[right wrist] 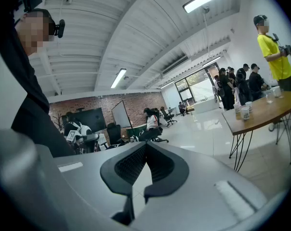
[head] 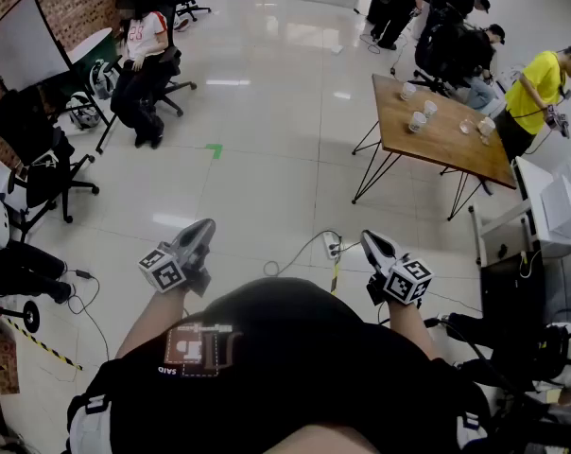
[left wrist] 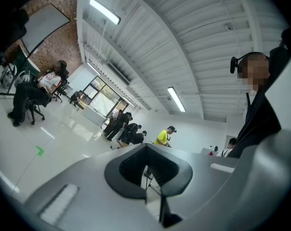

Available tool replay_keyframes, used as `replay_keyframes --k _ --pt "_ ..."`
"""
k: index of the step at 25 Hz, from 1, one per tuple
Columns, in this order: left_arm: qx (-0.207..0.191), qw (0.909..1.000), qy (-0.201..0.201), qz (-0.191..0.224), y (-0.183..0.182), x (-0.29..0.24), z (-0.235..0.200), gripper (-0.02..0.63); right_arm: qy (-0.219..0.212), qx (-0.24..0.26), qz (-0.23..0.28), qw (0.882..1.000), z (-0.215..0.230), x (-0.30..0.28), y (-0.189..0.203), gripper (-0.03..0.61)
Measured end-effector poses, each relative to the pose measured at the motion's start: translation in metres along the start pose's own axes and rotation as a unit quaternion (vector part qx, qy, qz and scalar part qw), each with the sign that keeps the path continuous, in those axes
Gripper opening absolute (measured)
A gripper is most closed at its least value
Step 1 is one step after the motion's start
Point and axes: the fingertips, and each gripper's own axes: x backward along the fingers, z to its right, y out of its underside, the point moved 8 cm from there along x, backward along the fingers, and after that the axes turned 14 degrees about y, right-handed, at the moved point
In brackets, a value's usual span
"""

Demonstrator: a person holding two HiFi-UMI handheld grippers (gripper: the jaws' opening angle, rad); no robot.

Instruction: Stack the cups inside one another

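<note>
Cups (head: 417, 121): several white ones are standing apart, unstacked, on the wooden table (head: 446, 149) at the upper right of the head view. In the right gripper view, two of them are standing near the table's near end, close to its edge. The table is standing on thin black metal legs, well apart from both grippers.

Right gripper (head: 370, 238): it is hovering over the bare floor (head: 267, 112), pointing roughly toward the table. Its jaws are clenched tip to tip, with nothing between them. Its marker cube (head: 408, 280) is sitting at the rear.

Left gripper (head: 206, 225): it is hovering beside the right one, over the same floor. Its jaws are also pressed together and are gripping nothing. Its marker cube (head: 163, 270) is facing the head camera.

Person in a yellow shirt (head: 536, 88): they are standing at the table's far side and holding something dark in their hands.

Group in dark clothing (head: 451, 26): they are gathering behind the table.

Seated person in a white top (head: 144, 50): they are sitting on an office chair at the upper left, near a whiteboard (head: 25, 41).

Power strip (head: 333, 248): it is lying on the floor between the two grippers, with a cable trailing from it.

Green tape mark (head: 214, 148): it is sticking to the floor at mid-room.
</note>
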Motion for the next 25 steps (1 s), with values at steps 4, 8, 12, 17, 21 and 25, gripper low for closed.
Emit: replay_keyframes --k 4,8,12,17,21,25 --pt "0.013 0.9999 -0.004 0.000 0.010 -0.018 0.010 0.002 -0.014 0.009 -0.002 1.000 0.015 -0.004 -0.007 0.014" --pt "0.020 0.9997 -0.013 -0.002 0.014 -0.019 -0.001 0.002 -0.023 0.009 -0.009 1.000 0.021 -0.025 -0.007 0.014" --pt "0.029 0.9994 -0.017 0.005 0.003 -0.014 -0.039 0.002 -0.022 0.009 -0.013 1.000 0.015 -0.066 -0.011 0.014" --pt "0.042 0.9991 0.006 0.005 -0.030 -0.018 -0.130 0.002 0.006 0.007 -0.001 1.000 -0.003 -0.142 -0.029 0.014" --pt "0.034 0.9987 0.027 -0.027 -0.085 -0.030 -0.192 0.001 0.043 -0.017 0.014 0.999 -0.013 -0.190 -0.050 0.014" --pt "0.021 0.9960 0.067 -0.055 -0.124 -0.052 -0.250 0.002 0.080 -0.027 0.023 0.996 -0.012 -0.227 -0.069 0.014"
